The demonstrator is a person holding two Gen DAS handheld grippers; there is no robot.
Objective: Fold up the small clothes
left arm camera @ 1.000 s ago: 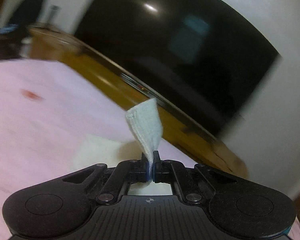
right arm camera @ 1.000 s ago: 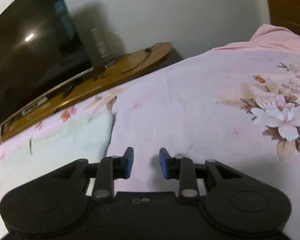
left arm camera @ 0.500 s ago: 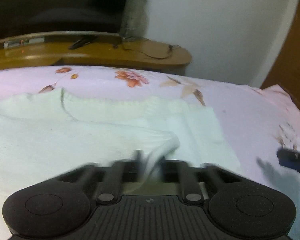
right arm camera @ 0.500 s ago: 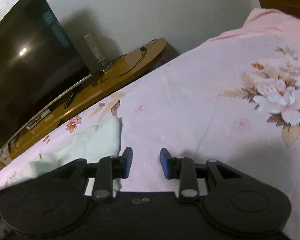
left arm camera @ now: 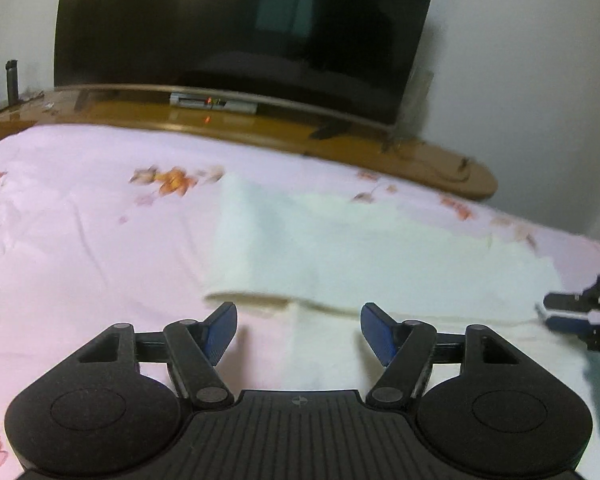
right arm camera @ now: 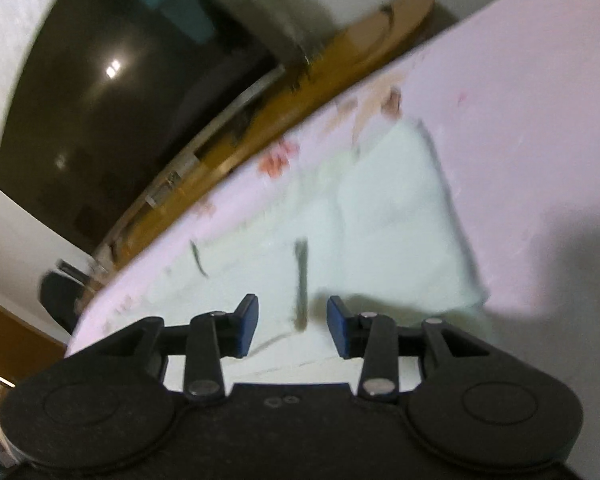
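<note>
A pale mint knitted garment [left arm camera: 360, 256] lies flat on the pink flowered bedsheet [left arm camera: 80, 240], with a folded layer across its near part. My left gripper [left arm camera: 298, 330] hovers over the garment's near left edge; its jaws are opening, blue pads wide apart, nothing between them. In the right wrist view the same garment [right arm camera: 384, 216] spreads out, blurred, with dark seam lines. My right gripper [right arm camera: 292, 322] hangs over it, jaws opening, pads clear of the cloth. The right gripper [left arm camera: 580, 312] also shows at the left wrist view's right edge, by the garment's right end.
A long wooden TV bench [left arm camera: 260, 124] runs along the far side of the bed, carrying a large dark television [left arm camera: 240, 28]. A white wall [left arm camera: 540, 80] stands behind. A dark chair [right arm camera: 60, 300] sits past the bed's far left corner in the right wrist view.
The left gripper let go of the garment corner it held up, and its jaws spread wide. The cloth now lies flat. The right gripper swung left over the garment and opened a little more.
</note>
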